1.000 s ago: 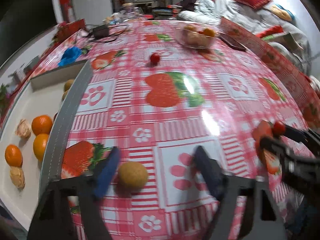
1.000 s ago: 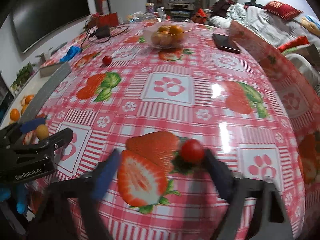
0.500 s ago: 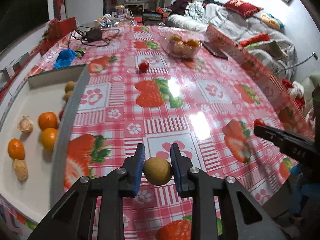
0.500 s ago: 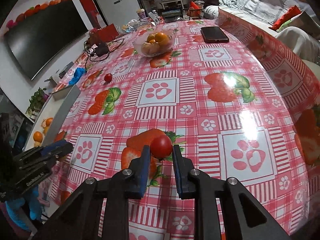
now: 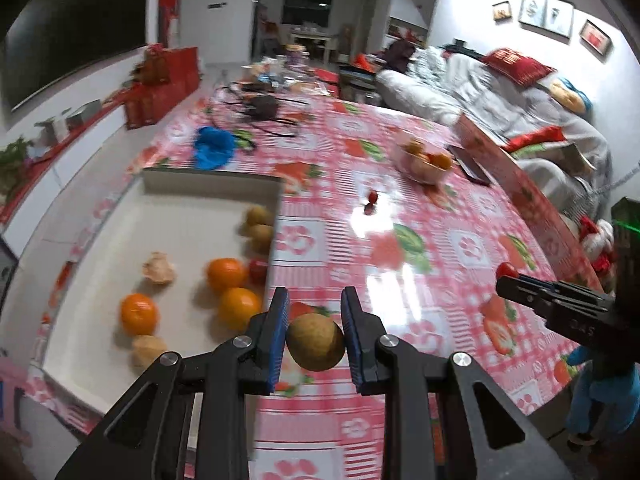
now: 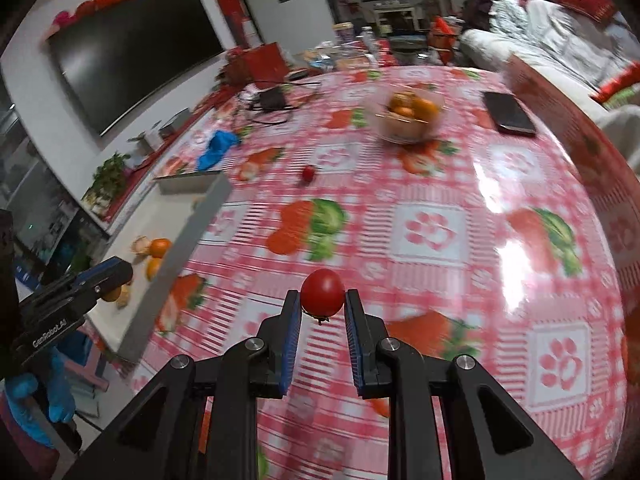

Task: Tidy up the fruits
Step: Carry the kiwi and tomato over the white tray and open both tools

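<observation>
My left gripper (image 5: 315,330) is shut on a small round brown fruit (image 5: 315,343), lifted above the table just right of the white tray (image 5: 120,264). The tray holds oranges (image 5: 226,274), brown fruits (image 5: 260,224), a red tomato (image 5: 258,269) and peeled pieces (image 5: 159,268). My right gripper (image 6: 322,312) is shut on a red cherry tomato (image 6: 322,292), held above the checked tablecloth. Another cherry tomato (image 6: 308,173) lies on the table farther out. The right gripper (image 5: 520,280) shows at the right of the left wrist view, and the left gripper (image 6: 108,276) at the left of the right wrist view.
A clear bowl of oranges (image 6: 408,118) stands at the far middle of the table. A dark phone (image 6: 508,114) lies to its right. A blue cloth (image 6: 218,146) and tangled cables (image 6: 272,100) sit beyond the tray. A hand in a blue glove (image 6: 36,396) holds the left tool.
Both grippers closed on their fruits, the left on the brown fruit and the right on the cherry tomato, and lifted them off the table. The left one moved toward the tray.
</observation>
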Motion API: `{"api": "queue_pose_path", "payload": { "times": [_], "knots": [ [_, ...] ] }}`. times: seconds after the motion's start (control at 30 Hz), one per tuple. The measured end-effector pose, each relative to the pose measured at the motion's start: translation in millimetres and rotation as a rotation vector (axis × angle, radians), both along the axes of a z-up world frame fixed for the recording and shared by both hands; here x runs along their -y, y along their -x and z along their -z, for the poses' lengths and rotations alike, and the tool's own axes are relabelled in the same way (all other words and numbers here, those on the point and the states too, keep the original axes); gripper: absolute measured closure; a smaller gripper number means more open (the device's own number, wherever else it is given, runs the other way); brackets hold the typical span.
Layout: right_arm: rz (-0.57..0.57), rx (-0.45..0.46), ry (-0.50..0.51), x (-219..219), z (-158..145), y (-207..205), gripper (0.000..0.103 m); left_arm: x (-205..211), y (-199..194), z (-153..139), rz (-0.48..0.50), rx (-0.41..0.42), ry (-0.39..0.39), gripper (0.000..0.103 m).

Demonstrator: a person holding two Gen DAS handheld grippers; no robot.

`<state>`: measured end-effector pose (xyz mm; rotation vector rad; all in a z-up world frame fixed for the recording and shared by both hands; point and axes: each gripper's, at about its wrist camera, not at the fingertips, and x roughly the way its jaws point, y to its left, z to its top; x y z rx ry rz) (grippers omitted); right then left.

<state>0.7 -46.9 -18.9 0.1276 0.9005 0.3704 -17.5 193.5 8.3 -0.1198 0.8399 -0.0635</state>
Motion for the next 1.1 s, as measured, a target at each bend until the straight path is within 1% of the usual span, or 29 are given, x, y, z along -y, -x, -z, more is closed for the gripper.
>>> {"api": "queue_pose_path", "payload": {
  "times": [0.07,0.23,0.37,0.5,0.57,0.7,0.73,0.77,0.8,0.87,0.93,0.97,1.0,1.03,1.1],
  "knots": [
    [-0.036,0.006,0.004,-17,-5,-4,0.079,-11,-2,2,-0.036,-0.008,-0.013,0.074],
    [-0.152,0.015,0.015,-73,-17,-16,0.079,-46,-4,11,-0.121,-0.049,-0.015,0.074],
    [-0.243,-0.009,0.014,-120,-19,-28,0.079,-70,-7,20,-0.174,-0.093,-0.028,0.074],
    [-0.330,-0.063,0.010,-173,-10,-45,0.079,-86,-7,33,-0.205,-0.138,-0.034,0.074],
    [-0.361,-0.090,0.011,-192,-3,-49,0.079,-94,-7,40,-0.215,-0.163,-0.030,0.074],
    [-0.423,-0.140,0.058,-229,12,-55,0.079,-102,-5,48,-0.227,-0.181,-0.027,0.072],
    [-0.429,-0.144,0.071,-233,14,-56,0.079,-103,-5,48,-0.223,-0.179,-0.028,0.070],
    [-0.440,-0.152,0.090,-239,17,-57,0.079,-103,-5,48,-0.216,-0.179,-0.028,0.058],
    [-0.446,-0.157,0.100,-242,18,-57,0.079,-104,-4,49,-0.214,-0.179,-0.029,0.041],
    [-0.452,-0.161,0.121,-246,18,-58,0.079,-105,-3,48,-0.219,-0.169,-0.037,0.025],
    [-0.450,-0.162,0.147,-247,18,-60,0.079,-106,-2,48,-0.220,-0.160,-0.039,0.023],
    [-0.451,-0.161,0.154,-247,17,-61,0.067,-107,-4,47,-0.220,-0.164,-0.037,0.023],
    [-0.451,-0.159,0.160,-248,16,-62,0.035,-109,-5,49,-0.222,-0.174,-0.030,0.022],
    [-0.448,-0.150,0.167,-248,14,-61,0.016,-110,-5,50,-0.225,-0.184,-0.025,0.022],
    [-0.446,-0.119,0.191,-250,10,-59,0.016,-112,-7,53,-0.230,-0.195,-0.018,0.021]
  ]
}}
